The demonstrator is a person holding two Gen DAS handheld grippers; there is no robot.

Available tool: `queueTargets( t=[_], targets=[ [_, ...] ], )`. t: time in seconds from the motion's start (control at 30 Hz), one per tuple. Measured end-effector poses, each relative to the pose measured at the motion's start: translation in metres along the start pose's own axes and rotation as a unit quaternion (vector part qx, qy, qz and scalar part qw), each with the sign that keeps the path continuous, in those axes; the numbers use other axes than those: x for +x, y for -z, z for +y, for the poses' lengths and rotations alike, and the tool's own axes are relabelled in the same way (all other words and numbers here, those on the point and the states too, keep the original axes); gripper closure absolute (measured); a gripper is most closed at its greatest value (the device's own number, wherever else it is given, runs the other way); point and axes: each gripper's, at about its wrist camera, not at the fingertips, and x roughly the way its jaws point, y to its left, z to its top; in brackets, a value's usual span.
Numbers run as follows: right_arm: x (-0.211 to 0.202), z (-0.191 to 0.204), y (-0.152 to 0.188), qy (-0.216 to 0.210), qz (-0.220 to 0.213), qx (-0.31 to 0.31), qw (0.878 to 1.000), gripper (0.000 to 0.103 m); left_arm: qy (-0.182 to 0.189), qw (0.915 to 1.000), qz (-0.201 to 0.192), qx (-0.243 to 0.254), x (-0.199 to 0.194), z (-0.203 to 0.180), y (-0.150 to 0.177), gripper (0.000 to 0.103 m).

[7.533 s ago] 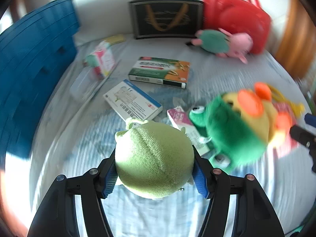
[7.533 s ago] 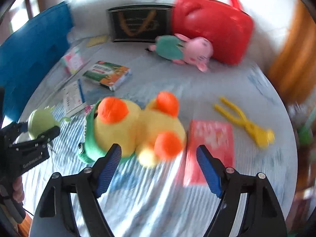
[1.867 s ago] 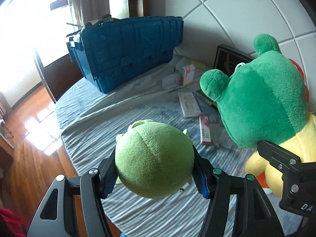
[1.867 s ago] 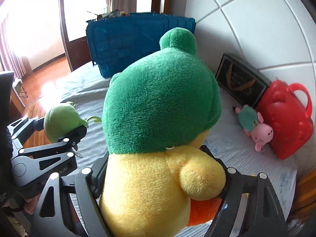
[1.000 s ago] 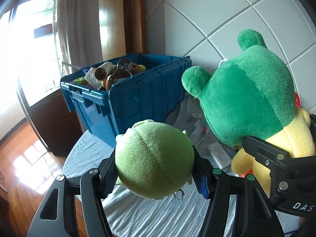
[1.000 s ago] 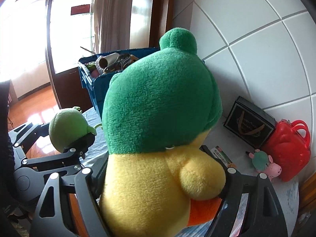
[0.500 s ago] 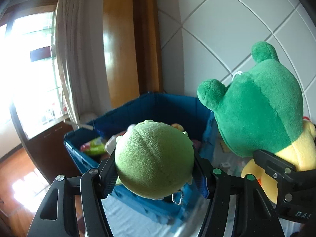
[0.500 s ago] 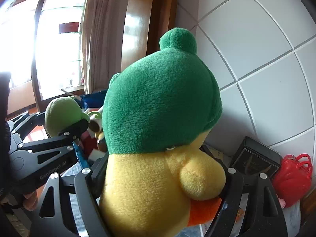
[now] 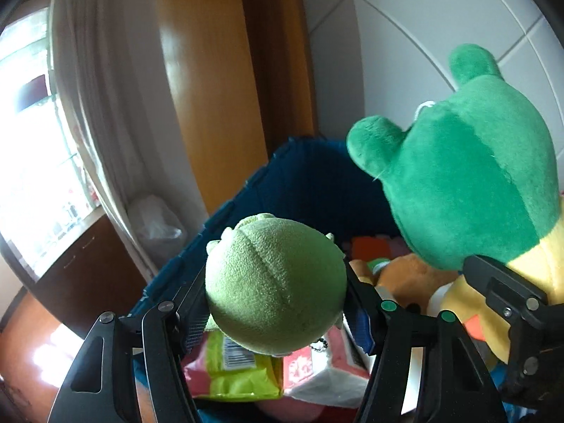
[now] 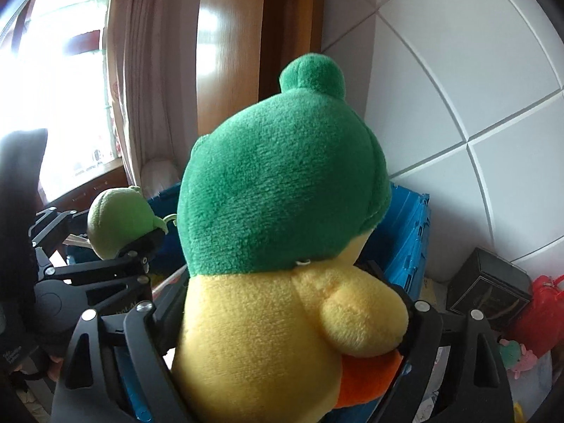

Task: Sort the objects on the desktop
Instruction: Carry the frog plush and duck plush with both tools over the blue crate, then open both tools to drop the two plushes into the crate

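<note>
My left gripper [image 9: 278, 313] is shut on a round light-green plush toy [image 9: 275, 282] and holds it above the open blue crate [image 9: 310, 176]. That same small toy [image 10: 120, 222] and the left gripper [image 10: 116, 264] appear at the left of the right wrist view. My right gripper [image 10: 282, 345] is shut on a large yellow duck plush with a green frog hood [image 10: 282, 211], which fills most of its view. In the left wrist view the duck plush [image 9: 469, 176] hangs at the right, over the crate's right part.
The crate holds a lime-green packet [image 9: 239, 370], a red and white pack [image 9: 317, 363], an orange plush [image 9: 412, 282] and other items. A white tiled wall [image 10: 476, 88] stands behind. A black gift box [image 10: 490, 296], a red bag [image 10: 543, 310] and a pink pig plush [image 10: 521, 356] lie at the right.
Both grippers have carried their toys from the table up and over the blue crate. The crate's inside now lies directly below the light-green toy. Both grips are unchanged.
</note>
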Motion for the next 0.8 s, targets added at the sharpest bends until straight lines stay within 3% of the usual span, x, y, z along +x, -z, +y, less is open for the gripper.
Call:
queueTargets(
  t=[0.1,0.23,0.43,0.8],
  targets=[
    [0.022,0.005,-0.003,0.011,0.019,-0.004,1.0,0.004,0.012,0.9995,0.029,-0.007,0.027,0.003,0.005,0.032],
    [0.044,0.012,-0.007,0.028,0.036,-0.011,0.999,0.002,0.021,0.9991,0.033,-0.013,0.041,0.007,0.006,0.026],
    [0.009,-0.002,-0.002,0.05,0.013,-0.011,0.999,0.0,0.024,0.9995,0.003,-0.022,0.023,0.008,0.009,0.023],
    [-0.043,-0.003,0.016,0.053,-0.009,0.015,0.998,0.0,0.027,0.9988,-0.026,-0.031,-0.016,0.014,0.019,0.023]
  ],
)
